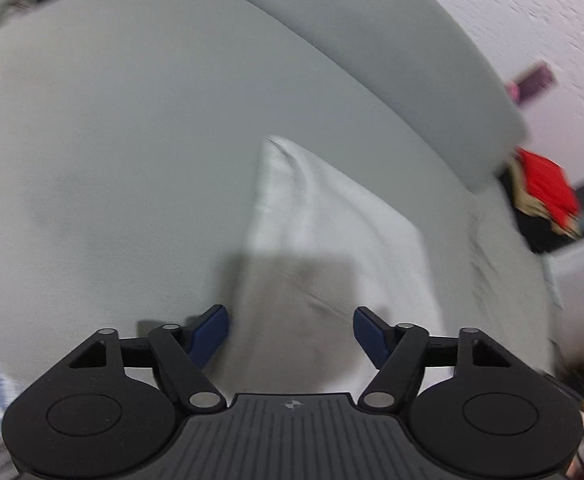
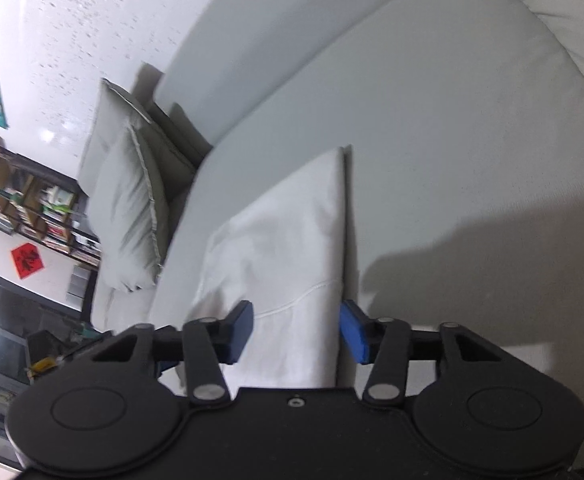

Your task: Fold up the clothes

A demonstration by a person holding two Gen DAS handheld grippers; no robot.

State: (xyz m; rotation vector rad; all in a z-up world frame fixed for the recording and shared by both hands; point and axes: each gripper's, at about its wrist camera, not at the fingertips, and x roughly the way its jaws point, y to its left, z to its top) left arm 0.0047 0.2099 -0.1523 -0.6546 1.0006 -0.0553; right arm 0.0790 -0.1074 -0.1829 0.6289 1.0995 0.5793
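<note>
The white garment [image 2: 292,248] lies flat and squared-off on the grey sofa seat [image 2: 452,140], both the left gripper [image 1: 289,334] and right gripper [image 2: 296,330] spread wide just above it holding nothing - a careless dip could snag a layer and drag the neat edge askew.

A pale grey sofa seat [image 2: 432,112] fills both views, with two grey-green cushions [image 2: 131,208] propped at its far end in the right wrist view. A dark bookshelf [image 2: 31,208] and a red paper square [image 2: 27,262] are seen against a white wall [image 2: 91,20]. Red fabric [image 1: 548,188] is seen past the sofa's end in the left wrist view.
</note>
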